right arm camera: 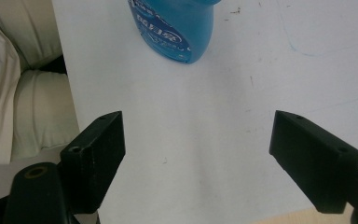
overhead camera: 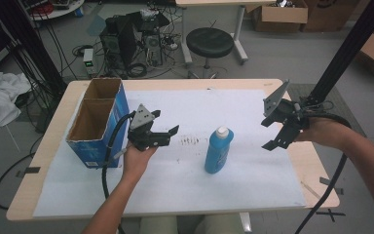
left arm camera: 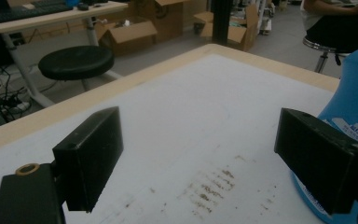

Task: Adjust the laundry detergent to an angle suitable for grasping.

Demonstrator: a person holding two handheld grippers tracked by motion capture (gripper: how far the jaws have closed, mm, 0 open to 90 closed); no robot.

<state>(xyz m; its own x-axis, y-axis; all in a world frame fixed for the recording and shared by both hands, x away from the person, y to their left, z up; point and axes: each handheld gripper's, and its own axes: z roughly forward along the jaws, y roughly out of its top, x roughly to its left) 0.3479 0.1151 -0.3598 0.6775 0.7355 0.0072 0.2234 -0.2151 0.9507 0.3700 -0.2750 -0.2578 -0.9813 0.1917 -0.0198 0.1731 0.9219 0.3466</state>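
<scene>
1. One wooden worktop (overhead camera: pixel 44 161) is carrying everything, with a white sheet (overhead camera: pixel 185 180) lying over most of its surface and leaving bare strips at the left and right ends.
2. One open cardboard box (overhead camera: pixel 100 122) with blue sides is standing upright at the left end of the sheet, its inside split into two compartments.
3. One blue bottle (overhead camera: pixel 218 151) with a white cap is standing upright near the middle of the sheet, between the two grippers and touching neither; in the left gripper view it is showing at the right edge (left arm camera: pixel 354 116), behind one jaw, and in the right gripper view its lower body is sitting at the top (right arm camera: pixel 175 28).
4. One left gripper (overhead camera: pixel 168 124) is hovering just right of the box, pointing toward the bottle, its jaws standing wide apart with nothing between them.
5. One right gripper (overhead camera: pixel 269 134) is hanging near the right end of the worktop, well apart from the bottle, its jaws also standing wide apart over bare sheet.
6. Some brown smudges (overhead camera: pixel 190 141) are marking the sheet between the left gripper and the bottle.
</scene>
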